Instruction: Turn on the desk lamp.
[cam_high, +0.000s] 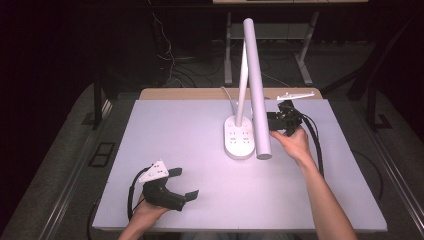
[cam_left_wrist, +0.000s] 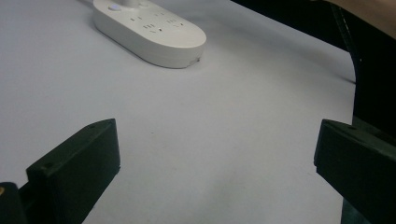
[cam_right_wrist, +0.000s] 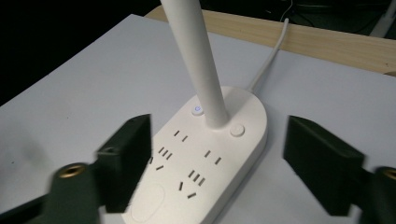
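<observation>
Lamp base (cam_left_wrist: 149, 35) cut off by top edge in left gripper view, its stem out of frame. In right gripper view the base's near end runs past the bottom edge, part hidden behind the left-hand jaw; stem (cam_right_wrist: 198, 60) cut by the top edge; cord (cam_right_wrist: 271, 56) leaves frame at top. High view: lamp head (cam_high: 257, 85) hides part of right gripper (cam_high: 272, 122), jaws hard to make out; socket markings too small to read. Both forearms cut off at bottom.

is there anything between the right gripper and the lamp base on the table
Nothing visible. The right gripper, fingers spread, looks straight at the lamp base, which sits between them with only bare table around it.
</observation>
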